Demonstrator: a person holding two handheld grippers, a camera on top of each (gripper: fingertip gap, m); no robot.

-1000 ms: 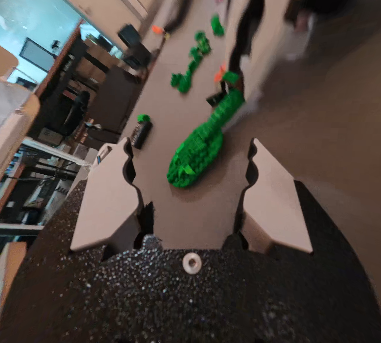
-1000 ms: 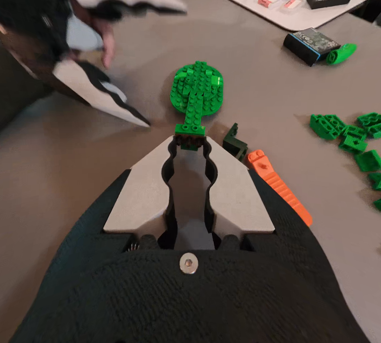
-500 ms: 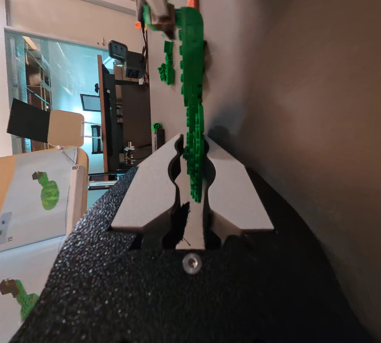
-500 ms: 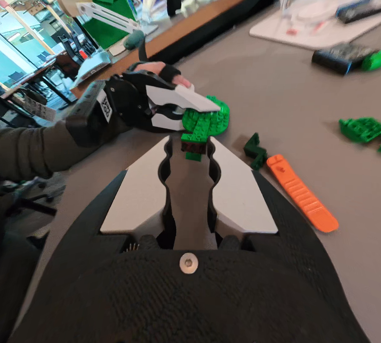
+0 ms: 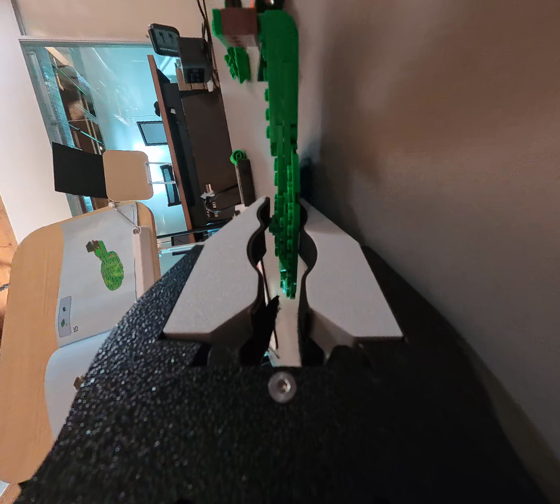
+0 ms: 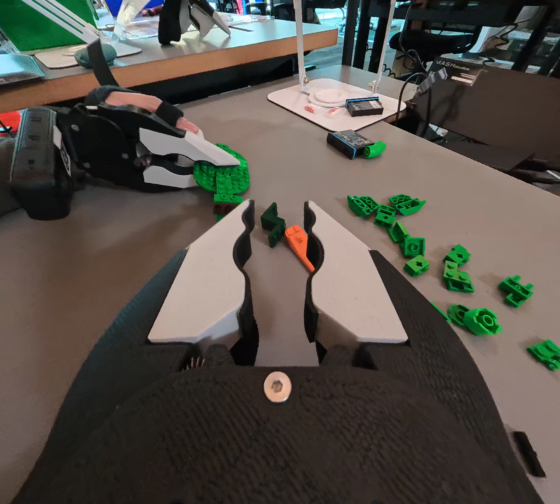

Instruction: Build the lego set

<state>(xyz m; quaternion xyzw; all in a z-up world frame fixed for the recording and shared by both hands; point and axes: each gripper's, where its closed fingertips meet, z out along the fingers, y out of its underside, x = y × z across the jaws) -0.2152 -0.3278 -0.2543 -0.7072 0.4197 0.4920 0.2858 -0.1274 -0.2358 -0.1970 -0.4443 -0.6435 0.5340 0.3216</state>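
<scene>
- Lego build (image 6: 225,175), a flat rounded plate of bright green bricks with a narrow green stem and a brown block at its end, lies on the grey table (image 6: 303,162), left of centre in the right wrist view.
- Left gripper (image 5: 286,210) clamps the rounded end of that build edge-on, one white finger above and one below; in the right wrist view it shows from the side (image 6: 209,169), held by a hand (image 6: 142,101) in a dark fingerless glove.
- Brown block (image 5: 239,27) sits at the far end of the build in the left wrist view, with a green piece on its outer side.
- Right gripper (image 6: 278,207) holds nothing; its jaws stand narrowly apart just above the table.
- Dark green angled piece (image 6: 272,224) and orange brick separator (image 6: 298,242) lie on the table between and just beyond the right fingertips.
- Loose bright green bricks (image 6: 418,247) are scattered to the right of that gripper.
- Black battery-like block (image 6: 350,142) lies farther back with a green curved piece (image 6: 374,149) touching its end.
- Instruction booklet (image 5: 100,277) on a stand shows at the left of the left wrist view.
</scene>
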